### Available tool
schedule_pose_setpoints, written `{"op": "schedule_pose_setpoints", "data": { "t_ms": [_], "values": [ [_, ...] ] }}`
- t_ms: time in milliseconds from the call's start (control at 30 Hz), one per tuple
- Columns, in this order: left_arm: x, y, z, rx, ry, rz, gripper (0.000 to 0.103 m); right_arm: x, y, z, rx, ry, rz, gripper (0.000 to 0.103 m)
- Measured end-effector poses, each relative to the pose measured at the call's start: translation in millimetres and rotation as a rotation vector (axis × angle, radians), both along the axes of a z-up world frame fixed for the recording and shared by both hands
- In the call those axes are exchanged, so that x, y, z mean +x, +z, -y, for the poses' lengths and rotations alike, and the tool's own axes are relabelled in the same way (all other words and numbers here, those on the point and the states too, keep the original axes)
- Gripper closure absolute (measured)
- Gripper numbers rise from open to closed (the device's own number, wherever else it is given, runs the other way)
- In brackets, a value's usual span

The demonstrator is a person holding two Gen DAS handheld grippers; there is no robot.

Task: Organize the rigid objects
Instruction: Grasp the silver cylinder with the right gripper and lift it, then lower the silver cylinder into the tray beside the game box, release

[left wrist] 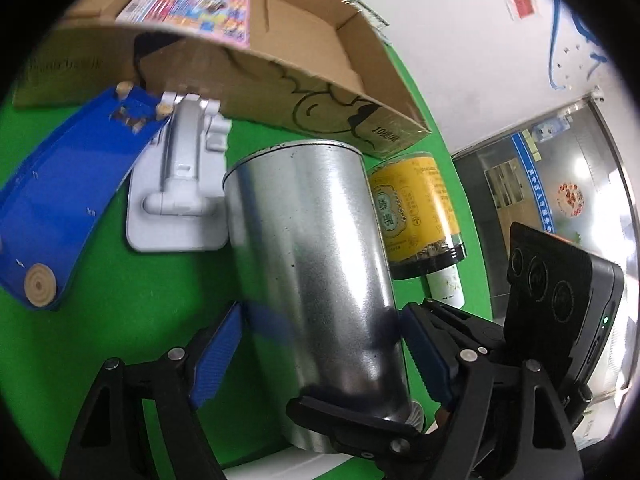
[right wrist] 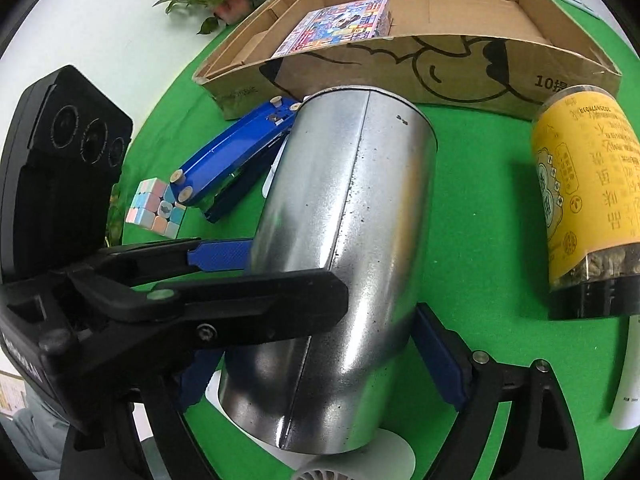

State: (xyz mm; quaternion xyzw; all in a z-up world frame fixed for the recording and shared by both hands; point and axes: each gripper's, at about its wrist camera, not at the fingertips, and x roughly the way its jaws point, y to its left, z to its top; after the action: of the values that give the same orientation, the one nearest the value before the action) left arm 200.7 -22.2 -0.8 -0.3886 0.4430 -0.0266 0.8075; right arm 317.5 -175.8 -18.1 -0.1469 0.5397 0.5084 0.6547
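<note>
A tall silver metal can [left wrist: 316,248] stands on the green table cover, tilted in both views. My left gripper [left wrist: 322,312] straddles its lower part. A gap shows between the left blue pad [left wrist: 218,352] and the can wall, so it is open. In the right wrist view the left gripper [right wrist: 296,272] reaches in from the left, one black finger lying across the can [right wrist: 360,200]. My right gripper [right wrist: 316,340] also straddles the can, open, with its right pad [right wrist: 438,356] just off the wall. The other pad is mostly hidden.
A cardboard box [right wrist: 440,72] holding a colourful pack [right wrist: 340,24] stands behind the can. A blue stapler-like object [right wrist: 228,160], a pastel cube [right wrist: 154,208] and a white bracket [left wrist: 180,184] lie left. A yellow-labelled jar [right wrist: 580,208] and a white bottle [right wrist: 628,380] lie right.
</note>
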Motion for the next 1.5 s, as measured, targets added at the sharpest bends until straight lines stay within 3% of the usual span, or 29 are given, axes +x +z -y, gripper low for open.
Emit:
{"op": "schedule_pose_setpoints", "data": {
  "t_ms": [100,233,367,467,600,767,967,1233,1500],
  "values": [
    [2,34,8,0.092,-0.004,0.055,0.025,-3,27,5,0.066,-0.019,0.065,0.016],
    [8,105,13,0.230,0.000,0.178,0.025,3,93,10,0.205,-0.040,0.173,0.016],
    [27,166,10,0.362,-0.002,0.249,0.026,18,150,4,0.281,-0.039,0.277,0.017],
    [48,202,-6,0.413,0.001,0.274,0.026,40,186,-11,0.309,-0.041,0.309,0.017],
    [85,220,-35,0.416,-0.001,0.244,0.026,84,209,-41,0.286,-0.036,0.261,0.017],
    [134,201,-73,0.330,-0.013,0.143,0.026,133,195,-88,0.207,-0.035,0.172,0.017],
    [166,141,-103,0.186,-0.011,0.049,0.026,160,143,-129,0.120,-0.066,0.083,0.017],
    [188,63,-125,0.056,-0.011,-0.067,0.026,178,57,-152,0.008,-0.060,0.002,0.017],
    [187,17,-130,0.012,-0.002,-0.151,0.028,188,3,-164,-0.090,-0.062,-0.021,0.018]
  ]
}}
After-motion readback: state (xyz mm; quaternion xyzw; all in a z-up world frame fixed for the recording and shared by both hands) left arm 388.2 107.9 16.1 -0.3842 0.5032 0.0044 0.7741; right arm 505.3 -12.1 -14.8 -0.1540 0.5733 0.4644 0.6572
